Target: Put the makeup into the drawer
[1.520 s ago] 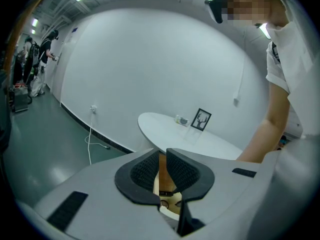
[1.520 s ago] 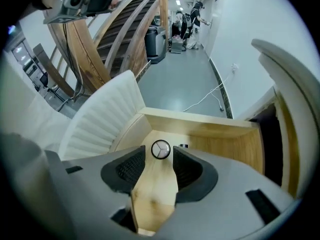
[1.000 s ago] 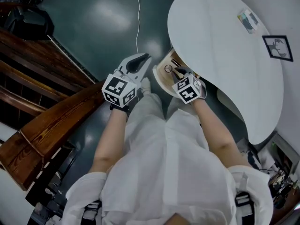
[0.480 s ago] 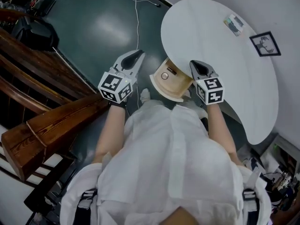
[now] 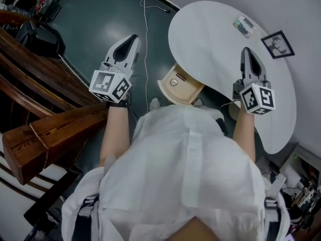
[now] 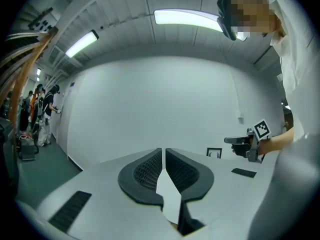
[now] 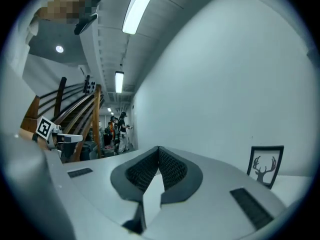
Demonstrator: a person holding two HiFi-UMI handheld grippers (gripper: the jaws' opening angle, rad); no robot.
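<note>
Two raised tools frame the scene, held out ahead of the white shirt (image 5: 185, 174).

Jaw state, each read from its own view:
- the left hand-held gripper (image 5: 133, 38) has ribbed pads (image 6: 145, 171) pressed together at the tips, nothing between them.
- the right hand-held gripper (image 5: 246, 51) has pads meeting the same way, nothing pinched.

Head view only:
- the open drawer (image 5: 183, 92) juts from under the edge of the white surface (image 5: 215, 49), between the two tools.
- a small round makeup piece (image 5: 173, 82) lies inside, toward the drawer's left part.
- a flat rectangular case (image 5: 245, 25) lies on the far part of the surface.
- a white cable (image 5: 146, 14) runs over the dark floor (image 5: 100, 19).
- neither gripper view shows drawer, makeup or cable.

Shared: the framed deer picture (image 5: 277, 44) stands upright by the wall. All three views show it, but the antlers read clearly only in the right gripper view. Each gripper view also catches the other tool with its marker cube.

Gripper views only: ceiling light strips (image 6: 187, 18) and people standing far off (image 7: 119, 126). The wooden rails (image 5: 50, 134) appear in every view.

Hard to make out:
- what kind of makeup it is; too small to tell.
- the print on the case.
- the drawer's back, which is hidden under the surface.
</note>
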